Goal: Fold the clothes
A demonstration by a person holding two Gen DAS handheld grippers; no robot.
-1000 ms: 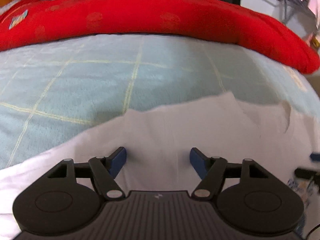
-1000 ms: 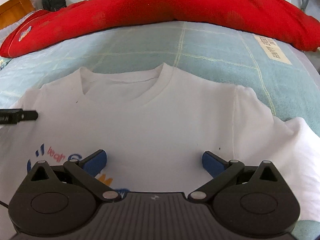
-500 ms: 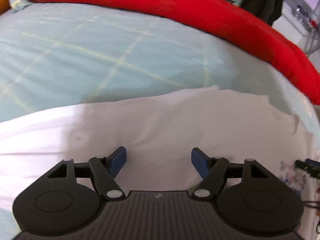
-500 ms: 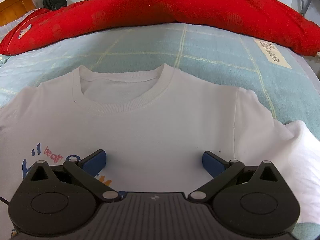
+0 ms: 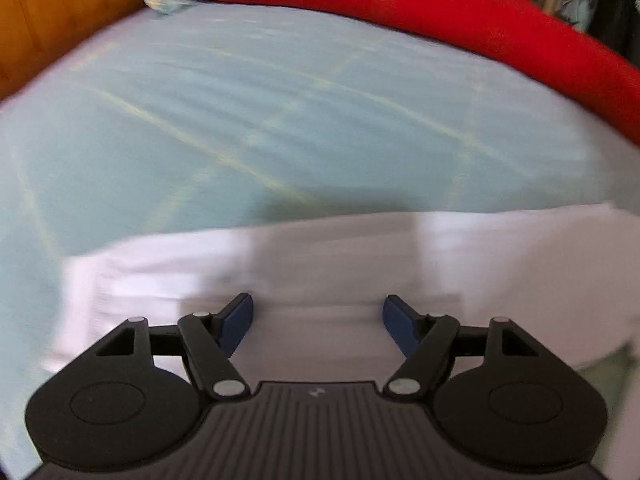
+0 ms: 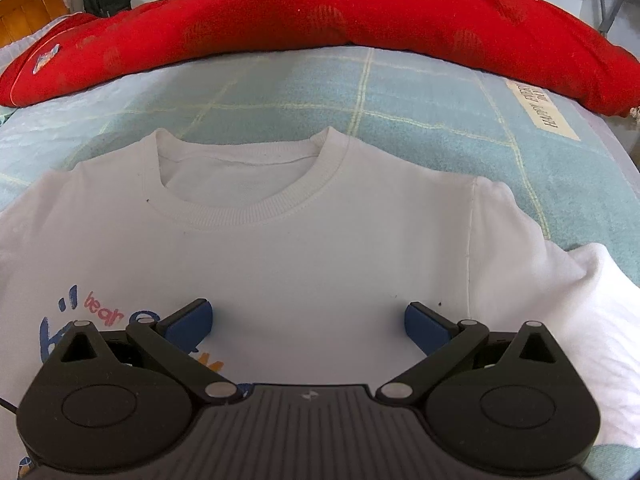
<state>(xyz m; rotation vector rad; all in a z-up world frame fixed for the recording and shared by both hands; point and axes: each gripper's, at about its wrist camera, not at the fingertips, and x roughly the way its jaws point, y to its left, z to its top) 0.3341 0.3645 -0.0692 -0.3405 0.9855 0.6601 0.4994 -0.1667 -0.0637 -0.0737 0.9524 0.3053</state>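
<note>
A bed [image 6: 420, 92] covered in a pale blue checked sheet fills both views, with a long red quilt [image 6: 320, 12] bunched along its far side, from ten to two o'clock. A white T-shirt [image 6: 320, 240] lies flat and face up at the centre, collar toward twelve o'clock. It looks light, soft and limp, likely to sag and crease, so the sleeve or shoulder seam at three o'clock is a sensible hold. The right gripper [image 6: 308, 316] hovers over the chest, jaws wide, holding nothing. The left gripper [image 5: 318, 314], its view blurred, seems to hang over a white edge, jaws apart and empty.
</note>
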